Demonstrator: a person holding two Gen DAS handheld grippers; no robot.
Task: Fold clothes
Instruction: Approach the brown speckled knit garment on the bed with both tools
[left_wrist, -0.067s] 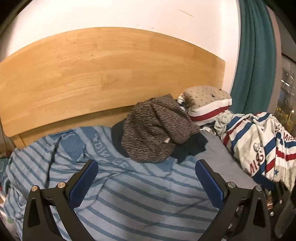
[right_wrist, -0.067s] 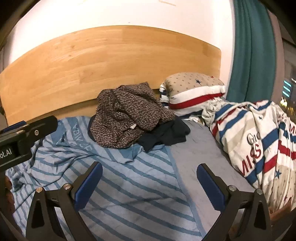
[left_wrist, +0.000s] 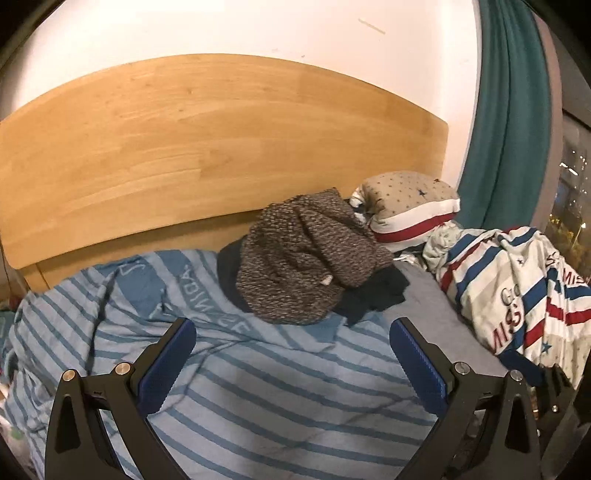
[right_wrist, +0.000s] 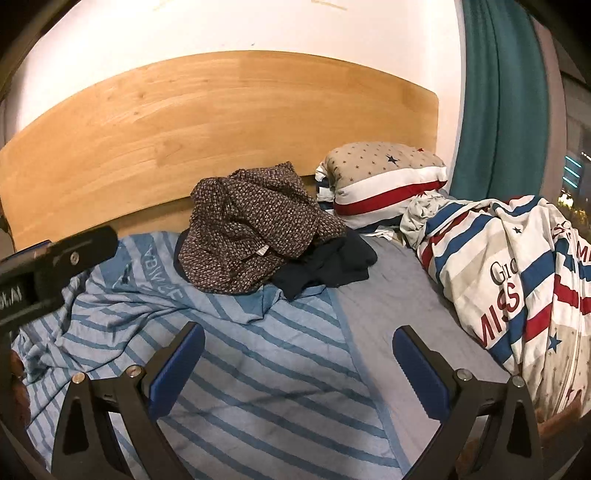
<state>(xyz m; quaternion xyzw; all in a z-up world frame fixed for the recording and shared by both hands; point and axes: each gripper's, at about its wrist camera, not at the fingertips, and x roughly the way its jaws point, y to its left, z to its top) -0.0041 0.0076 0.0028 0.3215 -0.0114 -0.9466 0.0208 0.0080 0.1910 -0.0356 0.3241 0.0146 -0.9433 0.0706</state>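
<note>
A crumpled brown speckled knit garment (left_wrist: 303, 258) (right_wrist: 251, 236) lies heaped on the bed by the headboard, on top of a dark navy garment (left_wrist: 373, 295) (right_wrist: 328, 266). My left gripper (left_wrist: 291, 332) hovers over the striped cover in front of the heap, jaws wide open, nothing between them. My right gripper (right_wrist: 297, 338) also stands wide open and empty, short of the heap. Part of the left gripper's black body (right_wrist: 55, 266) shows at the left edge of the right wrist view.
A light blue striped duvet (left_wrist: 258, 398) (right_wrist: 258, 369) covers the bed. A wooden headboard (left_wrist: 207, 147) stands behind. A star-patterned pillow (left_wrist: 406, 206) (right_wrist: 384, 177) and a bunched red-white-blue quilt (left_wrist: 517, 288) (right_wrist: 517, 280) lie at the right, beside a teal curtain (left_wrist: 509, 110).
</note>
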